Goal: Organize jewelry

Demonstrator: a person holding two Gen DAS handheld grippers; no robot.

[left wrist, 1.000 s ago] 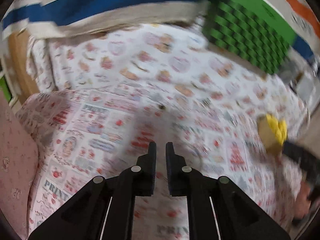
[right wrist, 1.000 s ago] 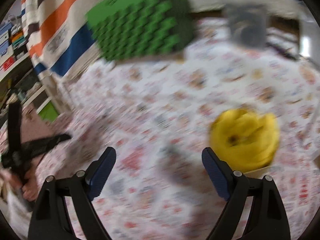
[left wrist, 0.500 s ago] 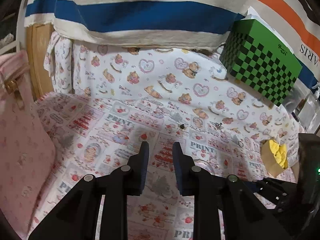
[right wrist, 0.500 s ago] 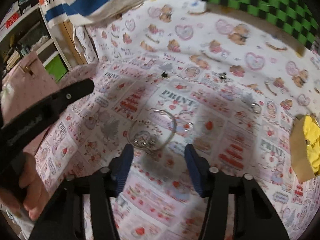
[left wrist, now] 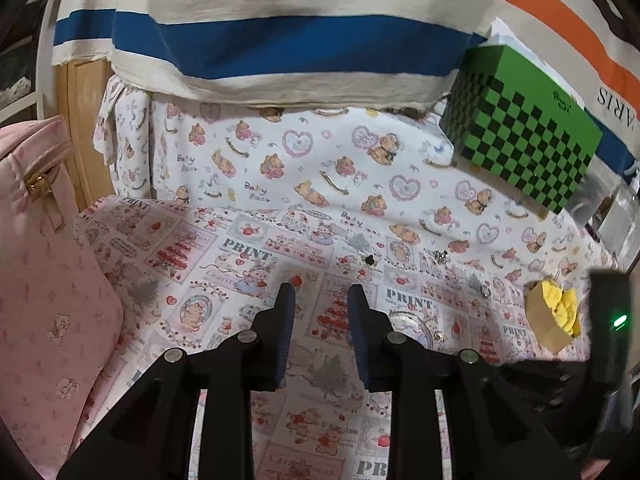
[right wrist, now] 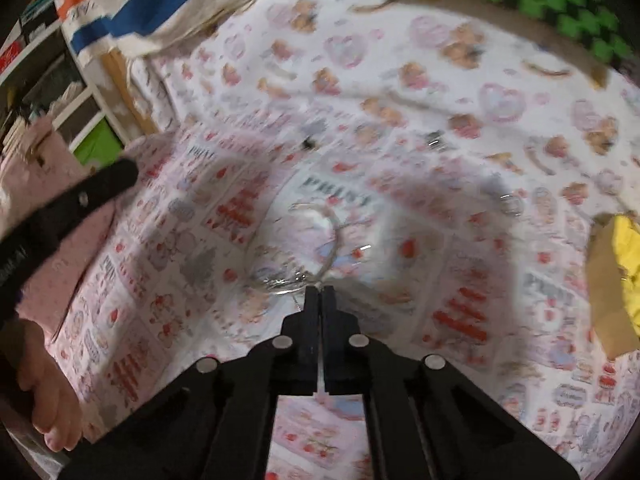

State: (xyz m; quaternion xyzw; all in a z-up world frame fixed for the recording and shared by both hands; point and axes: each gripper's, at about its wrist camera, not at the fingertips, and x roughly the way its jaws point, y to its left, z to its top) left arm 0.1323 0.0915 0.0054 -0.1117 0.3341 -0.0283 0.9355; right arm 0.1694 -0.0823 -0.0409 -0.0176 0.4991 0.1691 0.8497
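From the left wrist camera, the left gripper [left wrist: 320,300] hangs over a bed sheet [left wrist: 248,256] printed with bears and strawberries. Its jaws are a little apart and opening, and nothing sits between them — only the sheet shows in the gap. Just to the right of its fingers lies a thin silver necklace [left wrist: 412,322] in a loop, partly hidden by the gripper. Farther back on the sheet are a small dark earring [left wrist: 370,259] and a tiny sparkly piece [left wrist: 440,256]. A small ring [left wrist: 486,291] lies near a brown box with yellow cloth [left wrist: 554,318] on the right. A green checked box [left wrist: 520,140] stands at the back right, under a striped towel [left wrist: 280,40]. A pink bag [left wrist: 48,280] fills the left side.

From the right wrist camera, which is blurry, the right gripper [right wrist: 319,292] points down at the sheet with its jaws squeezed together. Its tips meet right at the near edge of the necklace [right wrist: 320,236] loop, at the bunched chain. It seems to pinch the chain, but the blur makes this hard to see. The ring [right wrist: 512,204] lies well off to the right, near the brown box [right wrist: 612,276]. On the left, a hand [right wrist: 48,392] holds the other gripper's black arm.
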